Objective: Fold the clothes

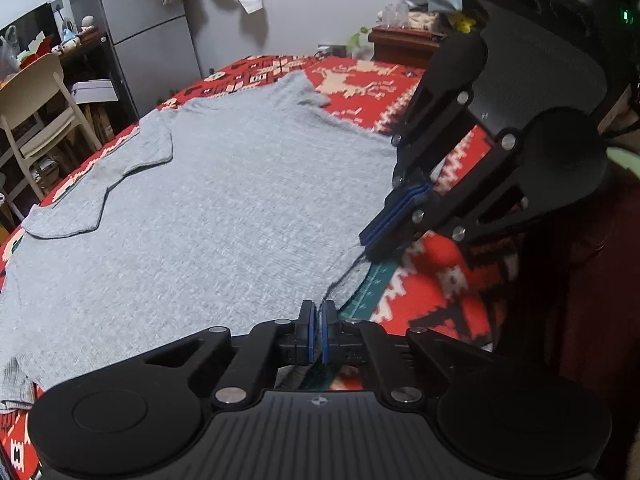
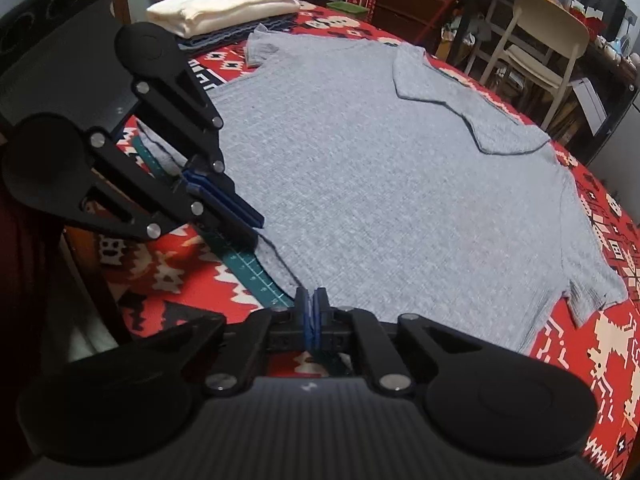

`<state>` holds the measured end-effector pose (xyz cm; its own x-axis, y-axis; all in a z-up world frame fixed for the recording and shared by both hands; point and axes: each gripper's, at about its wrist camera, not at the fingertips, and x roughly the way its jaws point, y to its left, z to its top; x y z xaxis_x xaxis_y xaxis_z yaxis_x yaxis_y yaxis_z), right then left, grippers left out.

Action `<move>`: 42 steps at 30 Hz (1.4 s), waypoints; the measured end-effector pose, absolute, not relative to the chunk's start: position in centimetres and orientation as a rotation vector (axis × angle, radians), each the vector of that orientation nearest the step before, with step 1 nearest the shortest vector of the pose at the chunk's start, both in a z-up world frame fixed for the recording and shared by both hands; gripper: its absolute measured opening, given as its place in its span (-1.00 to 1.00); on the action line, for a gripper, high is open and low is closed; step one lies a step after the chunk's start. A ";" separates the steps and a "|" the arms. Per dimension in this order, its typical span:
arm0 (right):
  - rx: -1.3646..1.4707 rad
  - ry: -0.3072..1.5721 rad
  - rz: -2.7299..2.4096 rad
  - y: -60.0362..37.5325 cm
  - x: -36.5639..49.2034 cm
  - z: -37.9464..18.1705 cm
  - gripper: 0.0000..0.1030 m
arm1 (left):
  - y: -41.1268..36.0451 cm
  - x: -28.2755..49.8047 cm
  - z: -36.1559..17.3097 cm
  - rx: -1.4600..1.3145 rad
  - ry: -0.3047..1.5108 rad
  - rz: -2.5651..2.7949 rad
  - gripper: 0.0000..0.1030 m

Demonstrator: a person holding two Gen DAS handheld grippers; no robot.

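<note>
**Both tongs on the hem, one shirt flat, fold not yet begun**

Now, reading left to right in the left wrist view: a pale chair [image 1: 34, 120] and a grey fridge [image 1: 132, 28] stand beyond the table edge; one grey T-shirt [image 1: 208, 208] lies spread flat on the red patterned cloth [image 1: 360, 76], its collar at the far left side. At the near edge the left gripper [image 1: 319, 330] has its blue pads pressed together on the shirt's hem. To the right, the right gripper [image 1: 384, 232] is likewise closed on the same hem, a little further along, with a strip of green cutting mat [image 1: 368, 288] showing beneath.

Risks, as I judge them: each pinch catches only the very edge of the fabric, so a quick lift could let the hem slip out of one side and skew the fold. Uneven lifting would drag the shirt and bunch the cloth under it.

Count: one grey shirt, two grippers, one chair, and in the right wrist view one stack of folded clothes [image 2: 224, 8] at the far corner.
</note>
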<state>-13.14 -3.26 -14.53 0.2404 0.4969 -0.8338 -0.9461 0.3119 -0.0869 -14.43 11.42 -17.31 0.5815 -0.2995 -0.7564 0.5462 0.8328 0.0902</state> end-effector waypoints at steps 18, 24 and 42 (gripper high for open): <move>-0.416 0.855 1.023 -6.3 -11.2 -12.2 -0.79 | 14.0 -15.1 -15.9 0.180 0.804 -0.401 -0.52; -0.296 0.836 0.960 -7.5 -9.9 -11.0 -0.57 | 16.6 -14.8 -14.6 0.081 0.763 -0.269 -0.47; -0.214 0.812 0.916 2.6 10.7 -10.1 -0.59 | 27.0 1.2 -12.6 -0.066 0.742 -0.096 -0.47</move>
